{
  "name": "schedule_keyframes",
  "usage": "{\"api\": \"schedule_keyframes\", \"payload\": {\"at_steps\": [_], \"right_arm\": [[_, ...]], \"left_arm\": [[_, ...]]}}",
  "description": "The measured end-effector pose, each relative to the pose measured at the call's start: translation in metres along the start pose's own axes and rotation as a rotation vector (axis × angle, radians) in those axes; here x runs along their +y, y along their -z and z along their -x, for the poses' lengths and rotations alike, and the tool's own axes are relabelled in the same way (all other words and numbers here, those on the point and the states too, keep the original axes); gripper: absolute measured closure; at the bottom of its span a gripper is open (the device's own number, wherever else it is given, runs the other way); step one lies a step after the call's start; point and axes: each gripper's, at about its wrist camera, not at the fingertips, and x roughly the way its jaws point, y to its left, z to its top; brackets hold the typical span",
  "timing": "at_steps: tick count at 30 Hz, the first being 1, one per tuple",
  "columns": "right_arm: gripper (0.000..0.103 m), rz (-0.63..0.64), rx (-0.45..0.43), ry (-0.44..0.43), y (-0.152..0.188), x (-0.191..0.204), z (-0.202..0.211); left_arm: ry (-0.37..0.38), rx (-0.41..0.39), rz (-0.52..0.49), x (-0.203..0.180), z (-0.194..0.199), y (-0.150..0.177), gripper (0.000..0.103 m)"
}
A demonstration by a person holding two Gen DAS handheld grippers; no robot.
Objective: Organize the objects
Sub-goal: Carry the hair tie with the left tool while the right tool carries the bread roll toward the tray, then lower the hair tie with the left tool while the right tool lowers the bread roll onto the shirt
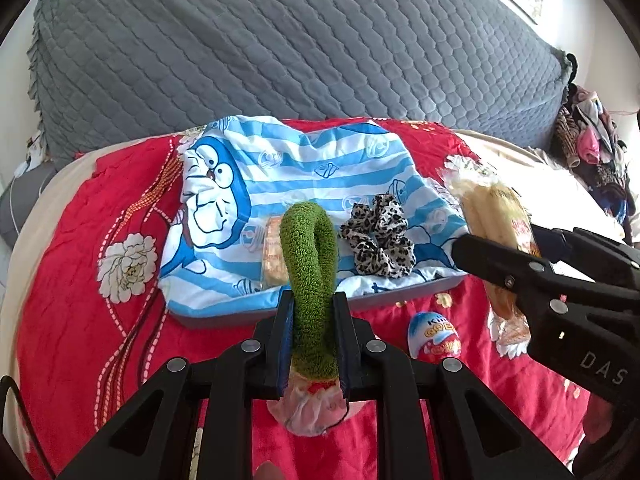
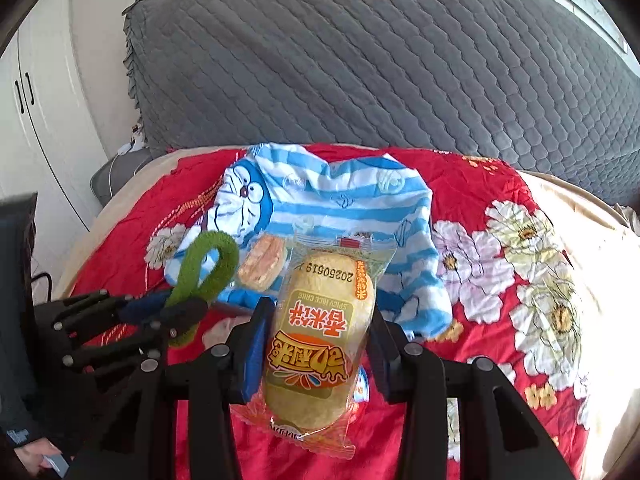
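Note:
My left gripper (image 1: pixel 313 312) is shut on a green terry hair tie (image 1: pixel 308 264), held upright over the near edge of a grey tray (image 1: pixel 400 297) lined with a blue striped Doraemon cloth (image 1: pixel 280 168). My right gripper (image 2: pixel 318 332) is shut on a yellow rice cake packet (image 2: pixel 320 336), held above the red bedspread to the right of the tray; this packet also shows in the left wrist view (image 1: pixel 496 220). On the cloth lie a leopard scrunchie (image 1: pixel 378 236) and a small orange snack packet (image 1: pixel 274 256). A Kinder egg (image 1: pixel 434 336) lies on the bedspread in front of the tray.
The red flowered bedspread (image 1: pixel 80 240) covers the bed, with a grey quilted cover (image 1: pixel 280 40) behind. A pile of clothes (image 1: pixel 592 140) sits at the far right. White wardrobe doors (image 2: pixel 32 120) stand at the left. A crumpled pale wrapper (image 1: pixel 312 408) lies under my left gripper.

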Motion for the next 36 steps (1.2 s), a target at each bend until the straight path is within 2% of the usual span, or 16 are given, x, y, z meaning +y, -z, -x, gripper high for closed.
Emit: {"api": "schedule_keyframes", "payload": {"at_steps": [15, 19, 36], "right_arm": [[0.059, 0.027, -0.024, -0.035, -0.012, -0.003, -0.043], [0.059, 0.03, -0.034, -0.042, -0.015, -0.005, -0.055], [0.06, 0.038, -0.085, -0.094, -0.024, 0.002, -0.094]], "left_arm": [[-0.03, 0.002, 0.025, 0.011, -0.045, -0.022, 0.084], [-0.053, 0.006, 0.005, 0.013, -0.054, -0.026, 0.084], [-0.093, -0.017, 0.014, 0.033, -0.074, -0.045, 0.084]]}}
